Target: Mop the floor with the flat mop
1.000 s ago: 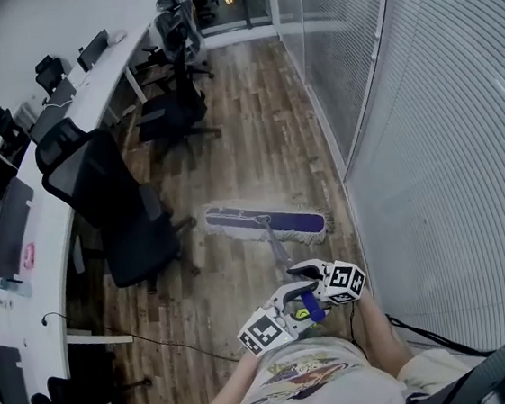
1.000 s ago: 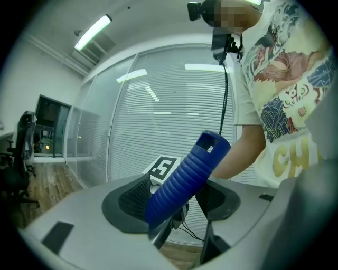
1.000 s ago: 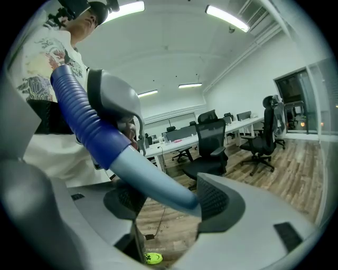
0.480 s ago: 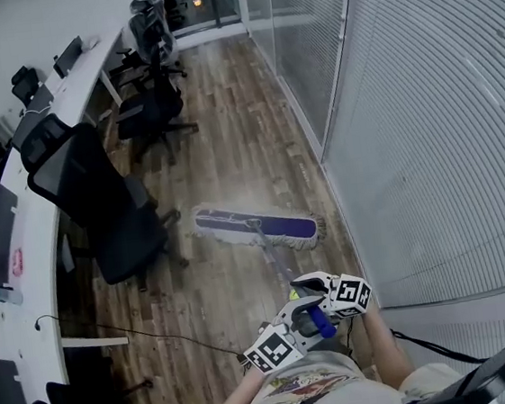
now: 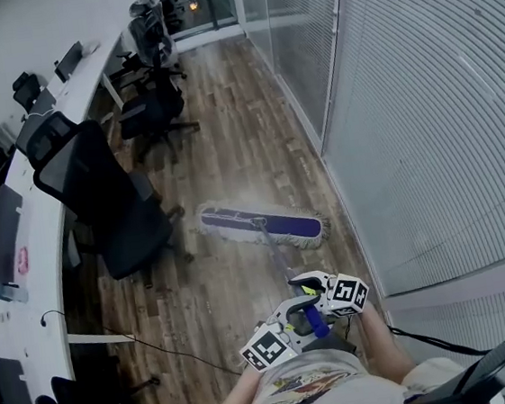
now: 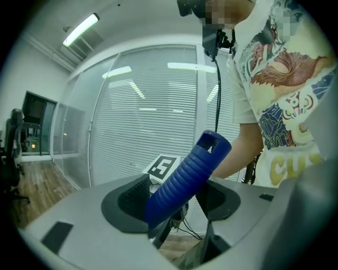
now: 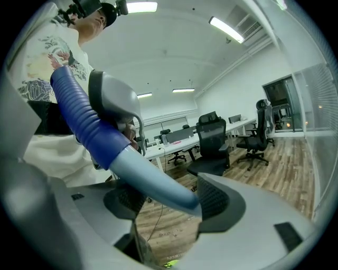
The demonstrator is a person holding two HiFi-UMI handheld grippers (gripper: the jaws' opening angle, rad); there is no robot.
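- We judge the mopping to be under way, not finished: the flat mop (image 5: 262, 225) lies with its head flat on the wooden floor (image 5: 228, 145), a little ahead of us, between the black office chair (image 5: 108, 204) and the glass wall with blinds (image 5: 426, 131).
- We see no wet track or change of sheen on the boards, so we cannot tell which stretches have already been covered.
- The aisle runs on past the mop head towards the far chairs, and the strip under the long white desk (image 5: 19, 223) also remains; we reckon most of the floor is still to do.
- A dark cable (image 5: 174, 348) trails over the boards near our feet, on the desk side.
- The left gripper (image 6: 176, 196) has its jaws set wide and clamped round the ribbed blue grip (image 6: 185, 174) at the top end of the handle, which fills the gap between its pads.
- The right gripper (image 7: 169, 199) sits just below on the pale pole (image 7: 150, 179), its jaws likewise closed about it, the pole crossing from one pad to the other.
- In the head view both grippers are close together in front of our body, with the pole slanting down to the mop head.
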